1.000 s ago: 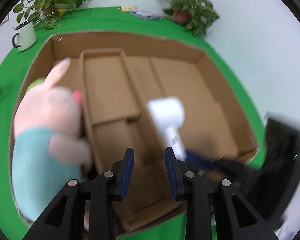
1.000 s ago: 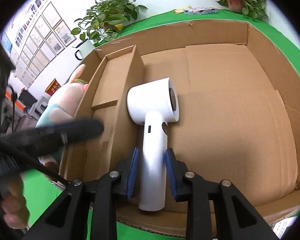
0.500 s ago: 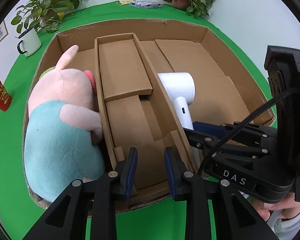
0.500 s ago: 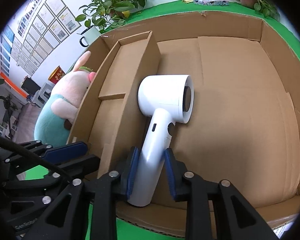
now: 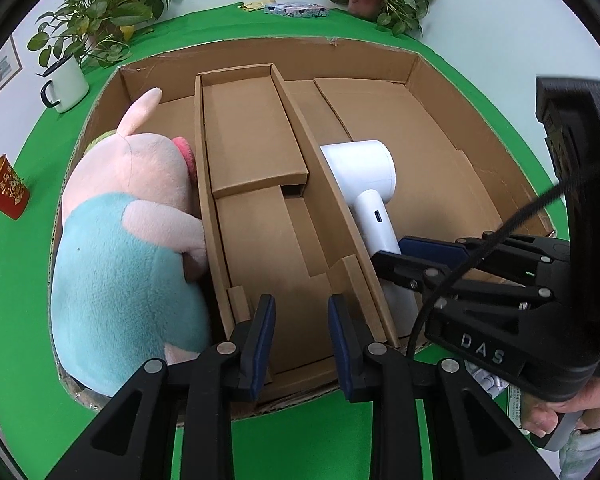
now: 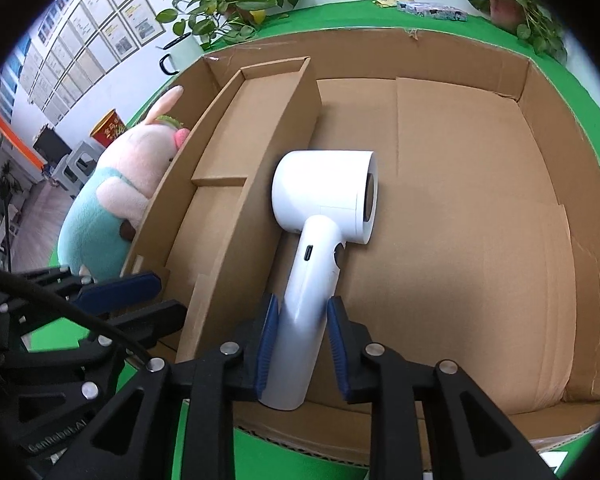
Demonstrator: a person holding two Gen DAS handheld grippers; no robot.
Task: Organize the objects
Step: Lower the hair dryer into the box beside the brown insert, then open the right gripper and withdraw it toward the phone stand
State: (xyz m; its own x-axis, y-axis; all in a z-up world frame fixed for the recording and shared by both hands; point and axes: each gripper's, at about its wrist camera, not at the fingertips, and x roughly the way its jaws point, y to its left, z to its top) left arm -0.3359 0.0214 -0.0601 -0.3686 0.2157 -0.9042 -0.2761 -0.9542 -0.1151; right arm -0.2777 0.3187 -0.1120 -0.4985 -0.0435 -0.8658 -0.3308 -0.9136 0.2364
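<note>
Since a second ago the hair dryer (image 6: pixel 322 216) has swung its head away from the divider wall and tilted to the right, and the left hand-held gripper (image 5: pixel 302 332) has steadied over the near edge of the box, so its view is sharp now instead of blurred.

The table (image 5: pixel 16 280) under its green cloth carries the cardboard box (image 6: pixel 460 60), which fills the space ahead of both grippers. Left of the left hand-held gripper, the plush pig (image 5: pixel 128 232) lies in the box's left compartment, pressed against the divider. Straight ahead of that gripper sits the cardboard insert (image 5: pixel 256 152) in the narrow middle compartment. In the wide compartment ahead of the right hand-held gripper (image 6: pixel 302 340), the hair dryer lies on the box floor, head farthest away, just beside the divider.

The right hand-held gripper is clenched on the hair dryer's handle, a blue pad on each side. The left hand-held gripper is released, its fingers apart with nothing between them.

Beyond the box to the far left stand a white mug (image 5: pixel 64 86) and a red cup (image 5: pixel 6 186), with potted plants (image 5: pixel 100 12) along the back edge.
</note>
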